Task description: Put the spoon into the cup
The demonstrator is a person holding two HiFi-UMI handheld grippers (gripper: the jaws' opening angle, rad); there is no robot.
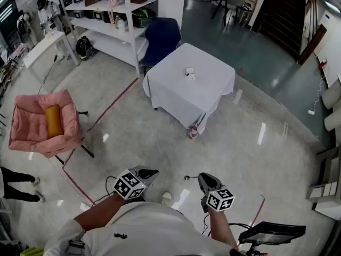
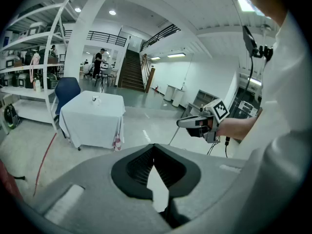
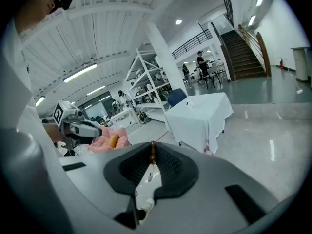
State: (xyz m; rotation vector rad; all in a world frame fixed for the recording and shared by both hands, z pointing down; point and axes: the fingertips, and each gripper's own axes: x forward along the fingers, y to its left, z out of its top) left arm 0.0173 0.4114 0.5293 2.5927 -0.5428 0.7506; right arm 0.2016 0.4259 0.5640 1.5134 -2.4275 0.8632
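On the open floor, well apart from the white-clothed table (image 1: pixel 176 92), you stand with both tongs held out in front of you and tipped a little downward. Your right gripper (image 1: pixel 204 179) has its jaws drawn narrow on the spoon (image 1: pixel 187 178). In the head view the spoon juts out from the jaw tips toward your left gripper (image 1: pixel 149 172). In the right gripper view a brown, beaded part of the spoon (image 3: pixel 152 152) sits pinched right at the tips, with a thin shaft running down from it. Which end is the bowl is too small to tell.

Your left gripper's jaws meet at the tips with nothing between them — only floor shows through the gap behind the tips in the left gripper view.

The cup (image 1: pixel 189 71) stands near the middle of the table, small and pale. A second small white thing lies just beside it, too tiny to make out. The same cup (image 2: pixel 96 100) shows on the tablecloth from the left gripper.

A blue chair (image 1: pixel 162 36) sits behind the table, before white shelving (image 1: pixel 114 15). Off to your left is a pink armchair (image 1: pixel 32 127) with an orange cushion (image 1: pixel 53 120) in it — a red line (image 1: pixel 109 106) on the floor runs between it and the table.
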